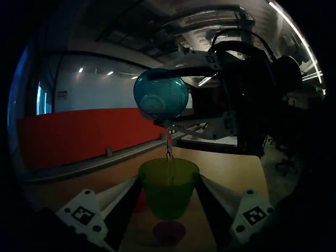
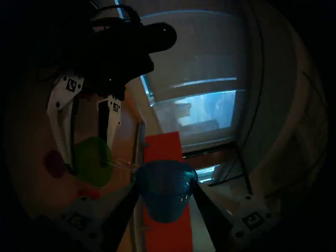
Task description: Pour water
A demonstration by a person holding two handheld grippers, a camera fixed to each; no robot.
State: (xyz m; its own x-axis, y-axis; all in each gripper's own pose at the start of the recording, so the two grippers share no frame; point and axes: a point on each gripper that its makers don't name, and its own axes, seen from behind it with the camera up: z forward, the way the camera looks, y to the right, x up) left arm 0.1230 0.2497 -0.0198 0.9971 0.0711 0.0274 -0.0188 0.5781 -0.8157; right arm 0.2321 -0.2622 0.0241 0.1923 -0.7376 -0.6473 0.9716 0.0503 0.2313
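Note:
In the left gripper view my left gripper is shut on a green cup, held upright above the wooden table. Above it hangs a blue cup, tipped over on its side in the other gripper's fingers, and a thin stream of water falls from its rim into the green cup. The right gripper view shows my right gripper shut on the blue cup, which is tilted toward the green cup. The left gripper clasps that green cup at the left.
A pink disc lies on the table under the green cup, with a red object beside it. A red partition runs behind the table. The table's right edge drops to the floor.

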